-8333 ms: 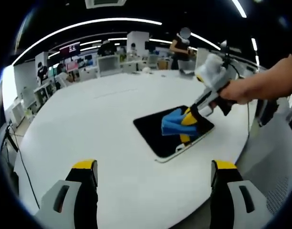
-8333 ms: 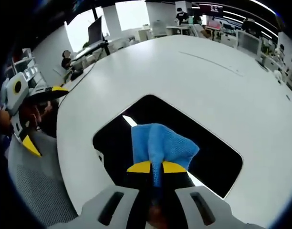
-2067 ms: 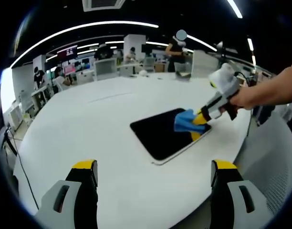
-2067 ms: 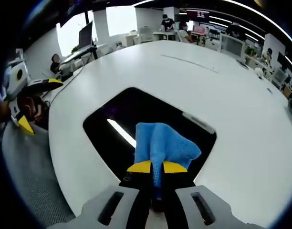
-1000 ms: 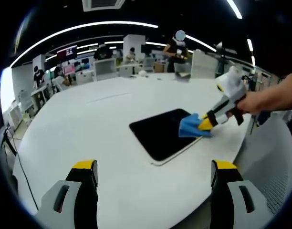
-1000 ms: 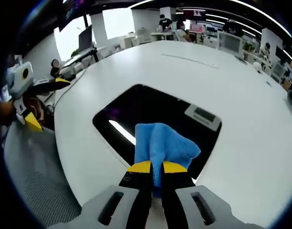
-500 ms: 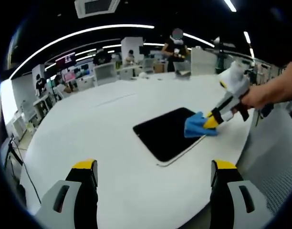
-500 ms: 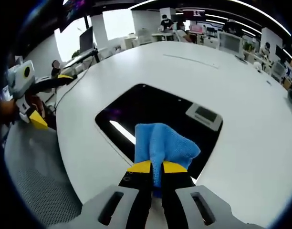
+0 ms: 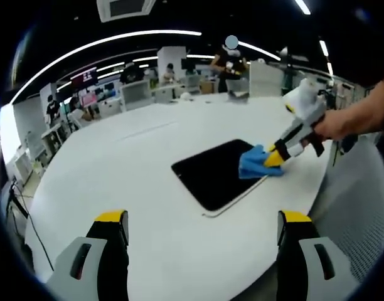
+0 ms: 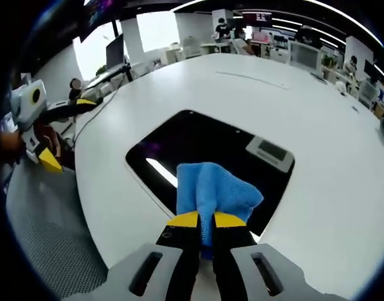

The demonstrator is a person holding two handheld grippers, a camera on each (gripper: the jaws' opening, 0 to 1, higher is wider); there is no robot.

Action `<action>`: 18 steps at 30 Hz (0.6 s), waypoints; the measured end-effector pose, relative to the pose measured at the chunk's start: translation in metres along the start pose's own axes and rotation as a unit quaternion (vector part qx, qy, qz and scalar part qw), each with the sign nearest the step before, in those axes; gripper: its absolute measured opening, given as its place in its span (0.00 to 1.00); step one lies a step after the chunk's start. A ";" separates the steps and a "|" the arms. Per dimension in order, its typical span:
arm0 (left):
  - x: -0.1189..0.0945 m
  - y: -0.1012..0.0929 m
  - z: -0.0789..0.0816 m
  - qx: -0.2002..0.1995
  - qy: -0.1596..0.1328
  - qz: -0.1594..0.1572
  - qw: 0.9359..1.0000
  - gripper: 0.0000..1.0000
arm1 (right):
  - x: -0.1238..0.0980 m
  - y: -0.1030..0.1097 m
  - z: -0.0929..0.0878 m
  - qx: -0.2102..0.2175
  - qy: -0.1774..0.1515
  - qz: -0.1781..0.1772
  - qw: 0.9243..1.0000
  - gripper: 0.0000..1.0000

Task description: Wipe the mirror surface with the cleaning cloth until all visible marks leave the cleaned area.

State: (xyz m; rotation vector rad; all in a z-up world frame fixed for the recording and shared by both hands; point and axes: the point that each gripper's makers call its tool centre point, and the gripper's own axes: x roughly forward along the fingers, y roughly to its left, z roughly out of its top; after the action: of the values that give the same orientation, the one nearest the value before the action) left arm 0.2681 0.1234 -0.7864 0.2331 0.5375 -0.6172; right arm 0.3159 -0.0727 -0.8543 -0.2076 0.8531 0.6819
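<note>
— Item one, the jaws. What are they doing?

— My right gripper (image 10: 199,221) has its jaws clamped on the blue cleaning cloth (image 10: 216,189), pinched at a bunched fold so a loose pad hangs ahead of the tips and takes the rubbing. My left gripper (image 9: 201,219) hangs back with jaws spread wide and nothing in them; I judge it is parked near me to leave the wiping arm room.

— Item two, the cloth's place?

— Pressed on the near right corner of the mirror (image 10: 204,144), overlapping its pale edge.

— Item three, the mirror?

— A dark rounded rectangle lying flat on the white surface (image 9: 135,157), well in from the rim, so it can be pressed on without sliding off. It reflects a ceiling light strip and a vent; I cannot tell whether marks are left on it.

— Item four, surroundings?

— A hand (image 9: 342,123) grips the right tool; office desks far behind.
</note>
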 end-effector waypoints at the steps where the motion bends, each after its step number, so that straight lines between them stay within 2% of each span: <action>1: 0.000 0.000 -0.001 0.003 0.003 0.002 1.000 0.99 | 0.000 0.001 0.000 -0.001 -0.003 -0.004 1.000 0.02; 5: 0.002 0.000 -0.004 -0.009 0.007 -0.006 1.000 0.99 | 0.000 0.000 0.000 0.011 -0.003 -0.015 1.000 0.02; 18: 0.002 -0.006 -0.002 -0.014 0.002 -0.015 1.000 0.99 | -0.002 0.001 0.000 0.009 -0.009 -0.014 1.000 0.02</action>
State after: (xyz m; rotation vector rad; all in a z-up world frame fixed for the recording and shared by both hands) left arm 0.2648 0.1185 -0.7888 0.2011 0.5545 -0.6385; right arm 0.3146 -0.0727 -0.8531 -0.1963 0.8380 0.6478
